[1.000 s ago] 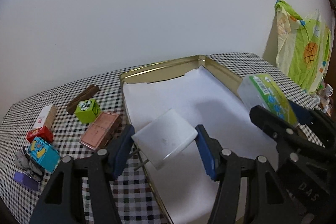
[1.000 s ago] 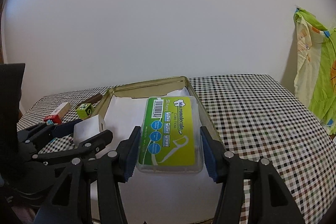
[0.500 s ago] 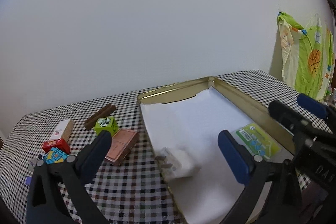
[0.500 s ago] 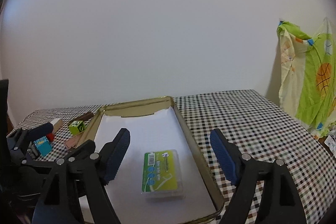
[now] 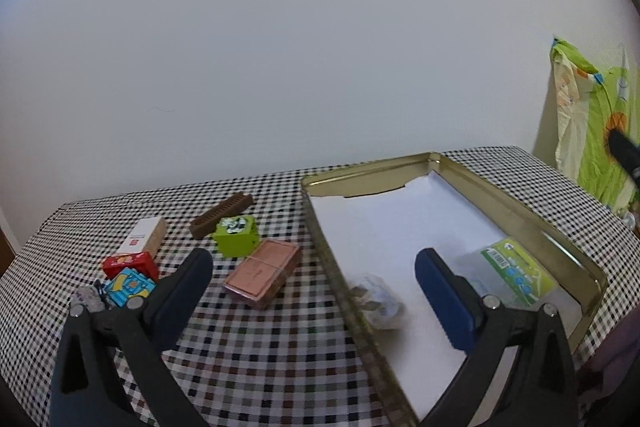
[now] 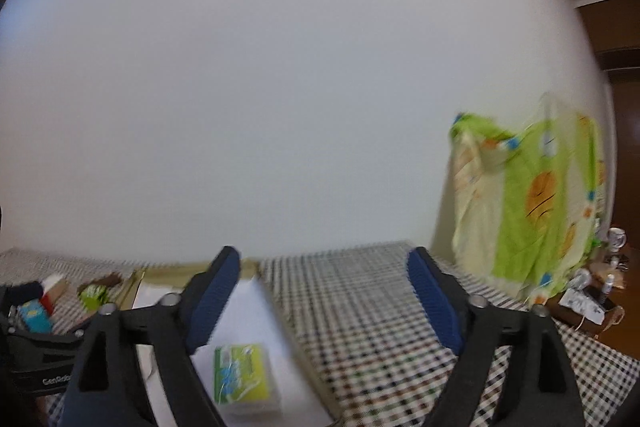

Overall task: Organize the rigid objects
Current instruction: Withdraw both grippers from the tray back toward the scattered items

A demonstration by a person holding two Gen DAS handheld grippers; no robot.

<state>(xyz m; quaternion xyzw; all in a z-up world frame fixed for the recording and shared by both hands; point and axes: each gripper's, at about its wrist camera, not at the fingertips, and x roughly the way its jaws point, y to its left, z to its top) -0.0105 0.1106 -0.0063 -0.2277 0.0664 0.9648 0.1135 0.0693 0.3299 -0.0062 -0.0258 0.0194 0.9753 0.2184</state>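
A gold tin tray (image 5: 516,203) lined with white paper sits on the checkered table. In it lie a white plug adapter (image 5: 378,301) near its left wall and a green floss-pick box (image 5: 516,273), which also shows in the right wrist view (image 6: 242,373). My left gripper (image 5: 316,291) is open and empty above the tray's left edge. My right gripper (image 6: 324,295) is open and empty, raised above the tray's right side. Left of the tray lie a pink box (image 5: 262,273), a green cube (image 5: 236,235), a brown comb (image 5: 222,215) and small boxes (image 5: 130,265).
A green patterned cloth (image 6: 528,207) hangs at the right past the table. A white-and-tan box (image 5: 144,235) and a grey item (image 5: 90,297) lie at the table's left. A white wall stands behind the table.
Both grippers let go of their objects into the tray, opened wide and pulled up and back. The left view swung left toward the loose items; the right view swung right.
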